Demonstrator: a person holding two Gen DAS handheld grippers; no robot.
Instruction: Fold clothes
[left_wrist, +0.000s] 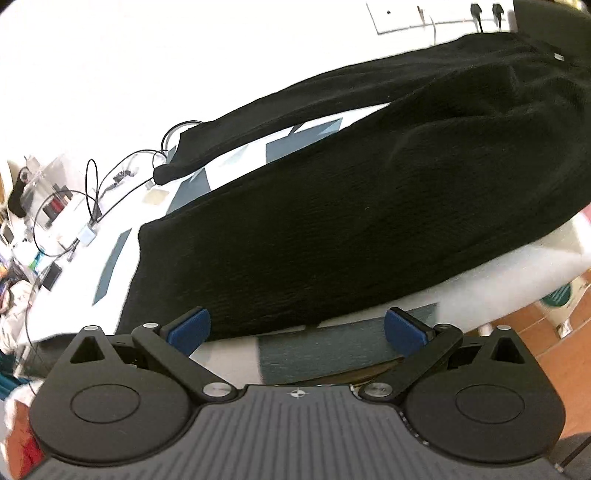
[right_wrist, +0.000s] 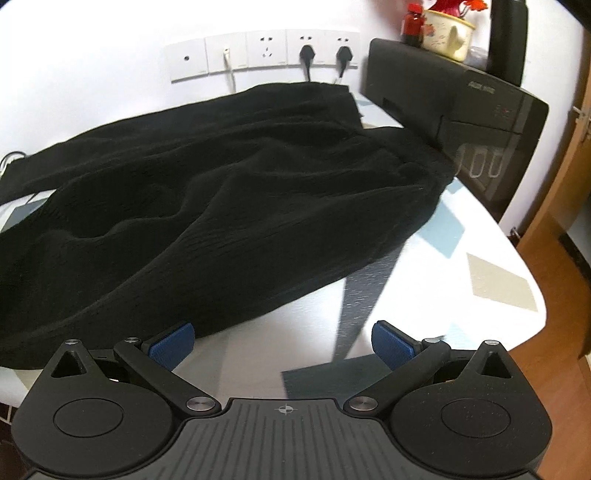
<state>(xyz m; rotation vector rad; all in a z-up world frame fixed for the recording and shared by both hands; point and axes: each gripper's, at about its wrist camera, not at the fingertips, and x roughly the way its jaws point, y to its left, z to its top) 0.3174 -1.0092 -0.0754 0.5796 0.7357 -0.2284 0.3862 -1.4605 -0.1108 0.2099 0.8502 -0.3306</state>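
The black trousers (left_wrist: 351, 221) lie flat on the counter (right_wrist: 461, 258), long axis running from 8 to 2 o'clock before my wide, empty left claw (left_wrist: 297, 330), nearer their hem than my equally wide right claw (right_wrist: 282, 345).

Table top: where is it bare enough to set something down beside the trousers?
Bare table lies between the black trousers and the rounded near edge, ahead of the open right gripper. It is crowded by the black machine at the wall and the cables beyond the trouser hems.
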